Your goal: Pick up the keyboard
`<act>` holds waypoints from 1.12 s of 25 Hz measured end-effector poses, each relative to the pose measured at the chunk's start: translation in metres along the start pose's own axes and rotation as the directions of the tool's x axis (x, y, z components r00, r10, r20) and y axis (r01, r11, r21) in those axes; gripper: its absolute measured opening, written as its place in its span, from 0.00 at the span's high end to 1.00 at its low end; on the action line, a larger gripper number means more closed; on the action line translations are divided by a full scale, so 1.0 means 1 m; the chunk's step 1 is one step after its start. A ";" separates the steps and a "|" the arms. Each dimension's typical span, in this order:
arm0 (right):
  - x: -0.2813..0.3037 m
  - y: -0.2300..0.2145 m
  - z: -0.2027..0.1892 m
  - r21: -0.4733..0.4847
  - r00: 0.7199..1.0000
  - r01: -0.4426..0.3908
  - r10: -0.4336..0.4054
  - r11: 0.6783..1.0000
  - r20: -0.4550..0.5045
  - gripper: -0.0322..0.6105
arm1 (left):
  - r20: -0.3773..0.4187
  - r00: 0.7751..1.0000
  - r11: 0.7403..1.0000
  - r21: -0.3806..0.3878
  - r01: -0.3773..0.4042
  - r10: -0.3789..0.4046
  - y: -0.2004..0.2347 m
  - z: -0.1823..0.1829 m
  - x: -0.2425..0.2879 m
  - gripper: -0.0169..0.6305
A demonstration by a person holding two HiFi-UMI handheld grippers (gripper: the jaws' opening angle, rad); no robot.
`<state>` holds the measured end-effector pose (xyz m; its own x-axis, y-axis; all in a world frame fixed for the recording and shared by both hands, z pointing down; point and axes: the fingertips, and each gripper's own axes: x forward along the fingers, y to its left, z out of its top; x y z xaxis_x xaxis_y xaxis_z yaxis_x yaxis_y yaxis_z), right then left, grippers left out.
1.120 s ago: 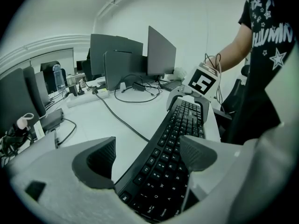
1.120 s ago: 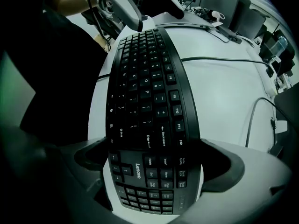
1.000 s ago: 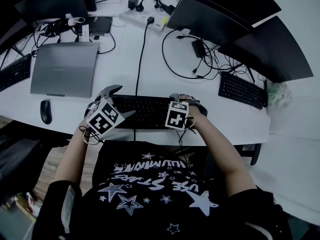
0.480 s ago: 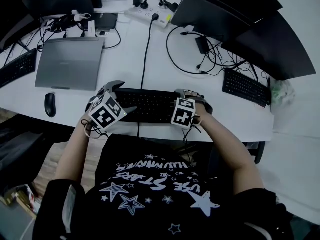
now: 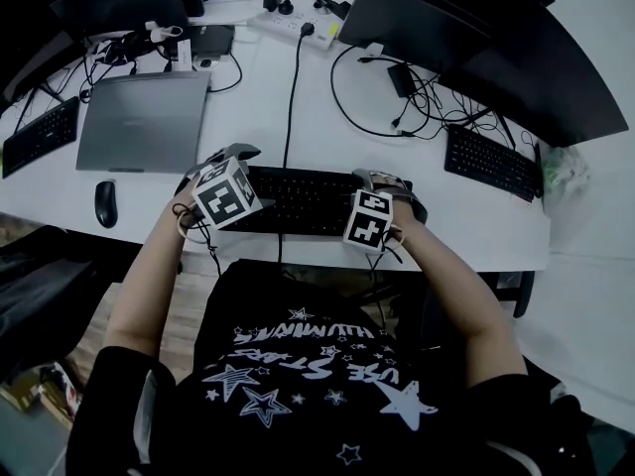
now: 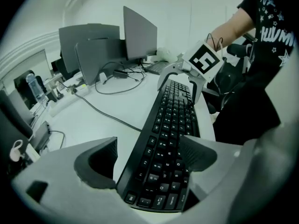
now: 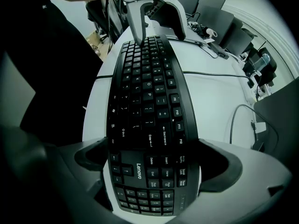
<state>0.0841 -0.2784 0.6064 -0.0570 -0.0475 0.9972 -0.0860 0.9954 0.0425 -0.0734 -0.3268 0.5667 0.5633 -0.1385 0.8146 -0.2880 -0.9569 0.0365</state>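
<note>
Black full-size keyboard point(image 5: 298, 201) sits at the near edge of the white table point(image 5: 248, 132), right in front of the person, long axis left-right. Both grippers are on it, one per end

Left gripper point(image 6: 147, 157): jaws straddle the keyboard's left end and are closed to about its depth. The near-side jaw is pressed over the key rows at the front edge. The far-side jaw meets the rear edge at its root, while its tip stands slightly off because the keyboard runs at an angle to the gripper. Marker cube is tilted up in the head view

Right gripper point(image 7: 154, 160): jaws clamp the numpad end, one pad on the front edge and one on the rear, both touching. The keyboard runs straight out between them toward the left gripper

Can't tell from any view whether the keyboard is off the table surface. A thin black cable point(image 5: 291, 97) runs from its rear edge across the table to a white power strip point(image 5: 288, 23)

Around it: closed grey laptop point(image 5: 144, 122) behind and left, black mouse point(image 5: 105, 203) left of the left gripper near the table edge, second black keyboard point(image 5: 491, 162) well to the right, dark monitors point(image 5: 412, 23) along the back with loose cables between. Person's black star-print T-shirt point(image 5: 298, 375) fills the bottom of the head view
</note>
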 end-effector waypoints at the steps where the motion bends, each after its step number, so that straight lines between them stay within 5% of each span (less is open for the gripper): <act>1: 0.000 0.001 -0.001 0.007 1.000 0.003 -0.003 1.000 0.003 0.06 | -0.023 0.998 0.999 0.007 0.050 -0.050 -0.004 -0.001 0.003 0.32; 4: -0.001 0.003 0.000 0.011 1.000 0.012 -0.013 1.000 0.016 0.06 | -0.075 0.976 0.979 -0.002 0.205 -0.204 -0.014 0.000 0.013 0.32; 8: 0.006 -0.002 -0.002 0.001 0.998 0.053 -0.053 0.999 0.016 0.06 | -0.179 0.938 0.953 -0.005 0.302 -0.298 -0.013 -0.006 0.028 0.32; 14: 0.018 -0.012 -0.007 -0.020 0.995 0.095 -0.095 0.995 0.025 0.06 | -0.409 0.807 0.891 -0.029 0.454 -0.425 -0.022 -0.024 0.034 0.32; 18: 0.014 -0.010 -0.006 -0.018 0.993 0.111 -0.110 0.994 0.040 0.06 | -0.481 0.752 0.871 -0.052 0.489 -0.451 -0.021 -0.025 0.033 0.32; 24: -0.006 0.004 0.003 0.011 0.995 0.076 -0.076 0.997 0.059 0.06 | -0.528 0.733 0.873 -0.034 0.487 -0.429 -0.023 -0.026 0.034 0.33; 28: -0.009 0.004 0.004 0.006 0.990 0.120 -0.120 0.993 0.075 0.06 | -0.526 0.729 0.863 -0.018 0.505 -0.437 -0.028 -0.023 0.028 0.47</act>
<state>0.0802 -0.2741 0.5971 -0.1207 -0.1732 0.9775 -0.0981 0.9819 0.1619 -0.0673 -0.2983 0.6020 0.1288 0.4517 0.8828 0.0220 -0.8913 0.4528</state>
